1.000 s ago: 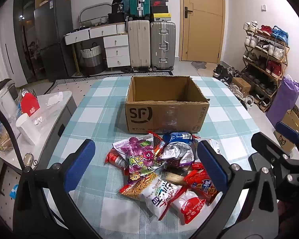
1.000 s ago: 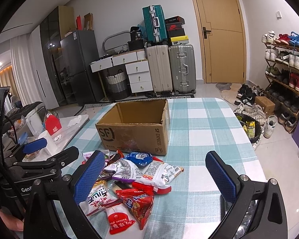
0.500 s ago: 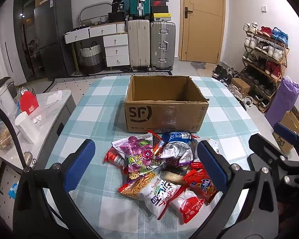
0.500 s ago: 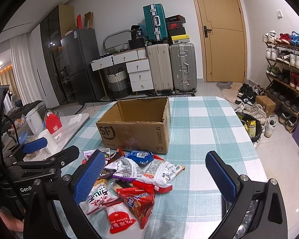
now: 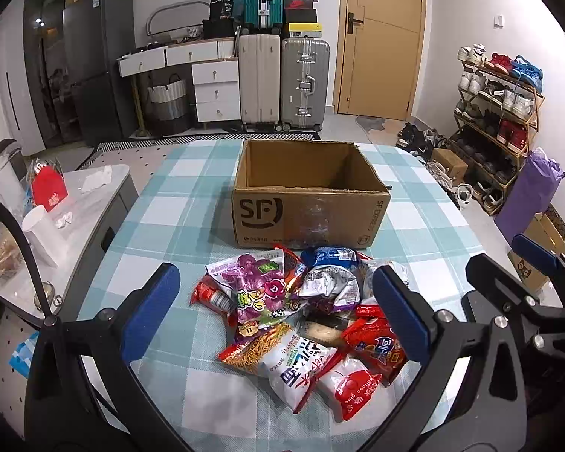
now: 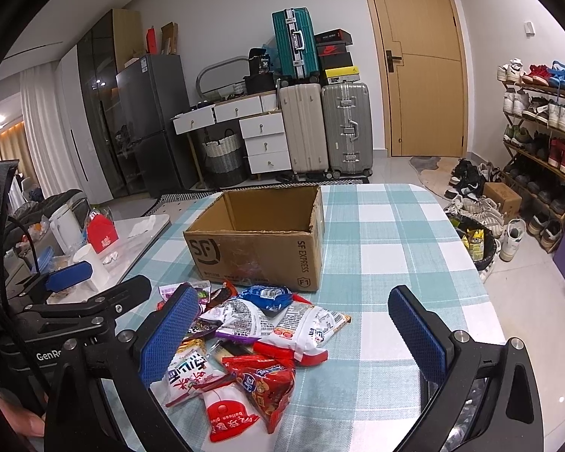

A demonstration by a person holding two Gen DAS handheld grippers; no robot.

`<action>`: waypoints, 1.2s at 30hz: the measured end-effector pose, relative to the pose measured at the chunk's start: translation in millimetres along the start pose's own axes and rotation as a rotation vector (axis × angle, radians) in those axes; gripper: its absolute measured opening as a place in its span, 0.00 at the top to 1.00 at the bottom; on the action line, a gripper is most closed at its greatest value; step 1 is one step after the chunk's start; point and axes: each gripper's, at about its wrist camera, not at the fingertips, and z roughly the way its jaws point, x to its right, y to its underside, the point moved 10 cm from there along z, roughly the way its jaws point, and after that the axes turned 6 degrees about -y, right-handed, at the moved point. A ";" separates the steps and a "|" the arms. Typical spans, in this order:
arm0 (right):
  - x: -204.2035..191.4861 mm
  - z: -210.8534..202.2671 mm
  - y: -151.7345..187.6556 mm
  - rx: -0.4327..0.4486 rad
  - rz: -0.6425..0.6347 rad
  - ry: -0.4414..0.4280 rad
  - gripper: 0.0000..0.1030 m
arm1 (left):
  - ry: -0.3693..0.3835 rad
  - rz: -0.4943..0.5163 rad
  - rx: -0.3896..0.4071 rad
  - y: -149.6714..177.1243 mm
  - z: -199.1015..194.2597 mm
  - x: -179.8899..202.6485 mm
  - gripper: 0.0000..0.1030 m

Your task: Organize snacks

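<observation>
An open brown SF cardboard box stands mid-table; it also shows in the right wrist view, and its visible inside looks bare. A heap of snack packets lies just in front of it, among them a purple grape packet, a red-and-white packet and a blue packet. My left gripper is open and empty, held above the heap. My right gripper is open and empty, above the heap's right side. The right gripper shows in the left wrist view.
The table wears a teal-and-white checked cloth. A low white side table with a cup, a kettle and a red box stands at the left. Suitcases, drawers and a door are behind. A shoe rack stands at the right.
Both grippers have edged slightly forward and down toward the heap. Nothing was taken hold of; the packets and box have not moved.
</observation>
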 end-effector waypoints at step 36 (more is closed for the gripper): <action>3.5 61.0 87.2 -0.211 0.069 -0.155 0.00 | 0.033 -0.059 -0.158 54.9 69.3 -43.0 0.01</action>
